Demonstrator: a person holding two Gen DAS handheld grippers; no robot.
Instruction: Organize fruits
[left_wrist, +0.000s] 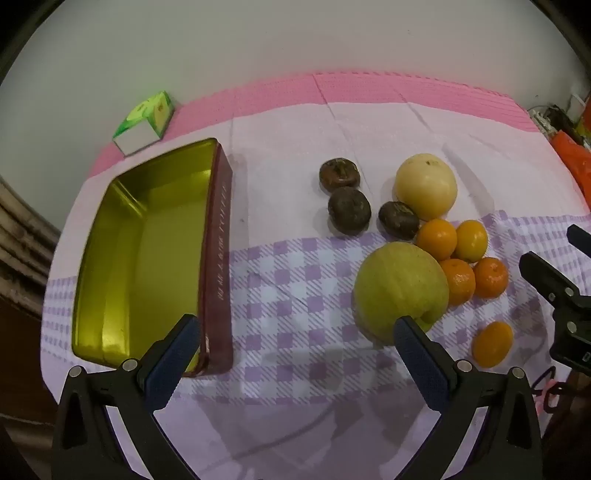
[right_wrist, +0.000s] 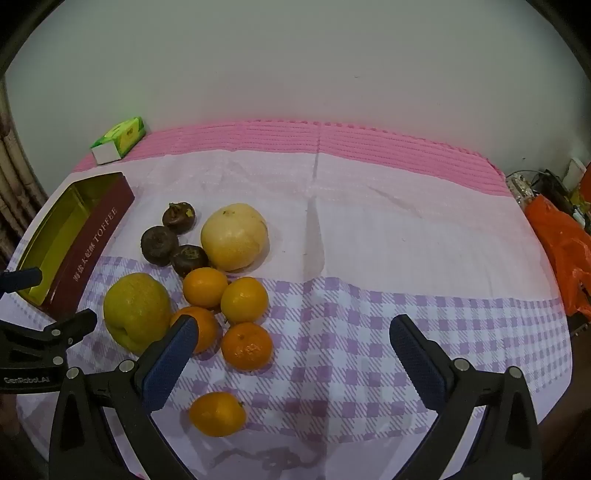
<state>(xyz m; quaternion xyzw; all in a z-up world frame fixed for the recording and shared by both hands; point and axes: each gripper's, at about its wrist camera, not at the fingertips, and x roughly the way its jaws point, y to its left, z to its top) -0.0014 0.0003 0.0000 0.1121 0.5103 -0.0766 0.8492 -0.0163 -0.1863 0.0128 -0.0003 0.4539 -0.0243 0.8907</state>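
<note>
A dark red toffee tin (left_wrist: 218, 258) with an empty gold inside lies at the left; it also shows in the right wrist view (right_wrist: 92, 243). Fruit lies loose on the cloth: a green pear (left_wrist: 400, 288) (right_wrist: 136, 312), a pale yellow pear (left_wrist: 426, 186) (right_wrist: 234, 236), three dark brown fruits (left_wrist: 349, 210) (right_wrist: 159, 240), several oranges (left_wrist: 436, 240) (right_wrist: 243, 299) and one orange apart near the front (left_wrist: 493, 343) (right_wrist: 218, 413). My left gripper (left_wrist: 295, 328) is open and empty, above the cloth between tin and green pear. My right gripper (right_wrist: 295, 328) is open and empty, right of the oranges.
A green and white tissue box (left_wrist: 146, 122) (right_wrist: 118, 140) stands at the back left by the wall. An orange plastic bag (right_wrist: 561, 243) and clutter lie off the table's right edge. The checked cloth (right_wrist: 406, 332) covers a pink mat (right_wrist: 332, 140).
</note>
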